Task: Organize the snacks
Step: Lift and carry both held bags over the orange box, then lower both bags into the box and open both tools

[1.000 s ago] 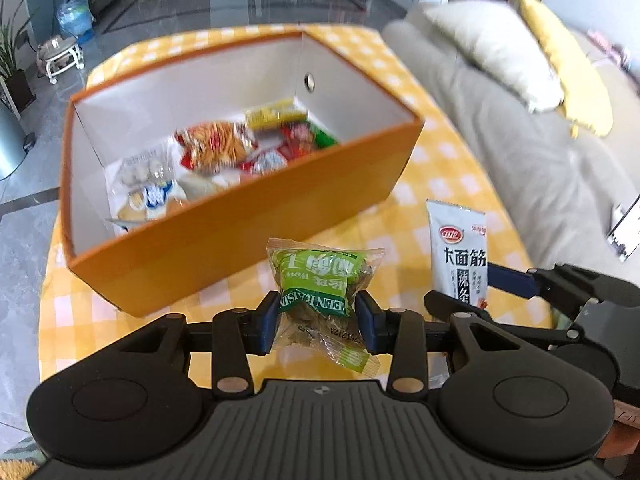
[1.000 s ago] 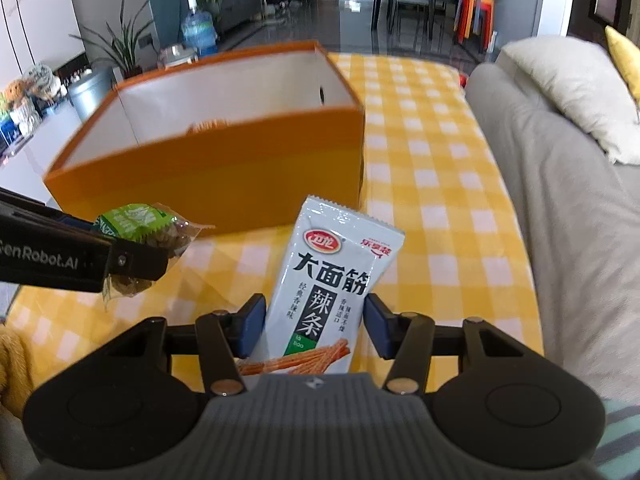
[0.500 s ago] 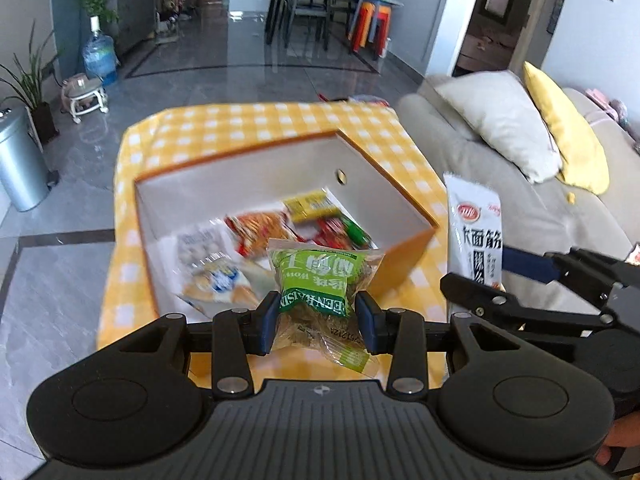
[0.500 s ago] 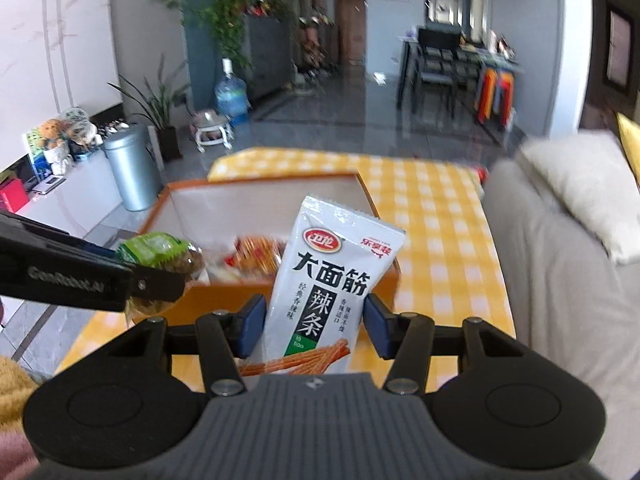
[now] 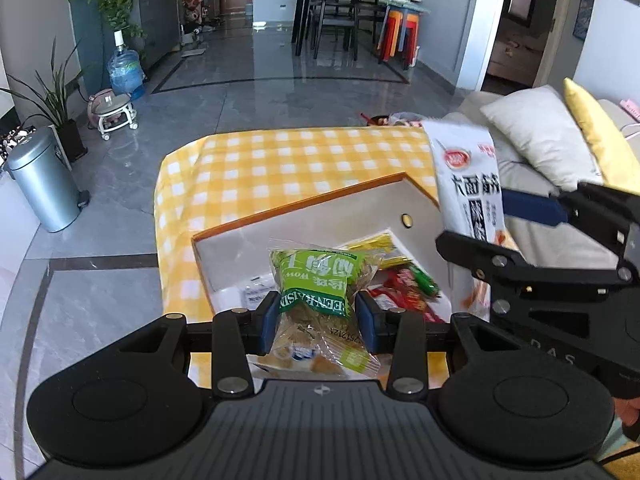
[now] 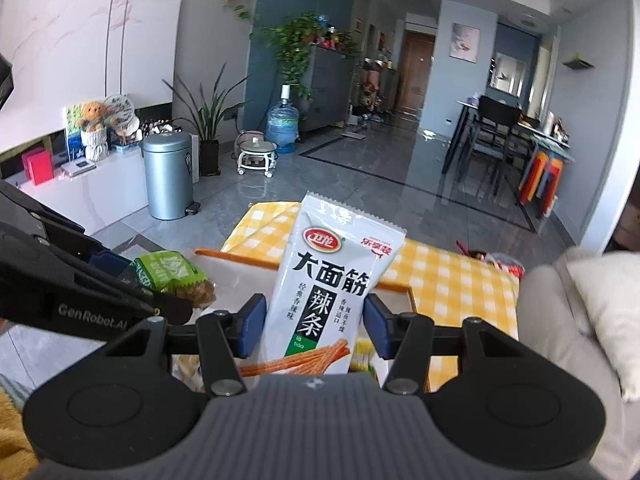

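Snacks: the green raisin packet [image 5: 316, 292] is pinched in the left gripper [image 5: 316, 316], held over the near part of the orange box [image 5: 304, 204]. The white spicy-strip packet [image 6: 332, 292] is pinched in the right gripper [image 6: 314, 326], above the box's right rim. Bare yellow-checked tabletop [image 5: 280, 160] stretches beyond the box's far edge.

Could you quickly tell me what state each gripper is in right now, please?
Left gripper: closed on the green raisin snack packet, above the orange box.
Right gripper: closed on the white spicy-strip packet.
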Demonstrator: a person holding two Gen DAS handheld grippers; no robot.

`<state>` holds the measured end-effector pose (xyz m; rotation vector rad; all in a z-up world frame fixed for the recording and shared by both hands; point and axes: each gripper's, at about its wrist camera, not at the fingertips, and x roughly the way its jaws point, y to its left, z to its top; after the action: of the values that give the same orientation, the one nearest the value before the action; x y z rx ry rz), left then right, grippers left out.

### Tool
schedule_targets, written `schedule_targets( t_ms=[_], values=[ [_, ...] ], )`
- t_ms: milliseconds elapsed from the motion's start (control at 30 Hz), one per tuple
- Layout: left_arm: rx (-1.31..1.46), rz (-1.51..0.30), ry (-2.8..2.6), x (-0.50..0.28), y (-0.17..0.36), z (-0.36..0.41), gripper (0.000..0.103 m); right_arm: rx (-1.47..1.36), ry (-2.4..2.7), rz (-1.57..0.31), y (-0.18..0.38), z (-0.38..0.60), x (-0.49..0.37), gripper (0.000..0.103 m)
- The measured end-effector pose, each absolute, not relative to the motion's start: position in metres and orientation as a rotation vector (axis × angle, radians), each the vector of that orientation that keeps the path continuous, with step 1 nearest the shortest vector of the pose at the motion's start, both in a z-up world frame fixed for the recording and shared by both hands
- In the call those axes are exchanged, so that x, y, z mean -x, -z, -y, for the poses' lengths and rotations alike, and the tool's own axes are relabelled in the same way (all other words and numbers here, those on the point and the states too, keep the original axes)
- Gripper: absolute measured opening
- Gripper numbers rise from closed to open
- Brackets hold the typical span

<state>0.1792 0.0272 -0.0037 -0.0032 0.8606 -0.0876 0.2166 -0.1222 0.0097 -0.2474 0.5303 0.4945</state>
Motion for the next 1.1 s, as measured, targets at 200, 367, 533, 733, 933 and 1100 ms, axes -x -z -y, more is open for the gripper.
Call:
schedule_targets(
  t_ms=[200,367,533,733,933,1100],
  values=[
    [-0.026,-0.929,0.081,-0.207,0.024,-0.037,0.045,0.328,-0.522,-0.553,0.008,0.099,-0.261,0.051],
    [-0.06,-1.035,0.079,-0.228,0.055,-0.039,0.045,0.394,-0.517,-0.633,0.035,0.084,-0.298,0.051],
    [-0.093,-1.115,0.091,-0.241,0.081,-0.036,0.045,0.46,-0.51,-0.742,0.07,0.071,-0.333,0.05],
    [-0.129,-1.167,0.096,-0.254,0.1,-0.031,0.045,0.511,-0.505,-0.842,0.102,0.065,-0.355,0.048],
    [-0.155,-1.179,0.089,-0.264,0.111,-0.026,0.046,0.585,-0.495,-0.851,0.118,0.054,-0.361,0.048],
    [-0.175,-1.174,0.075,-0.267,0.115,-0.026,0.046,0.569,-0.507,-0.884,0.127,0.052,-0.37,0.048]
  ],
)
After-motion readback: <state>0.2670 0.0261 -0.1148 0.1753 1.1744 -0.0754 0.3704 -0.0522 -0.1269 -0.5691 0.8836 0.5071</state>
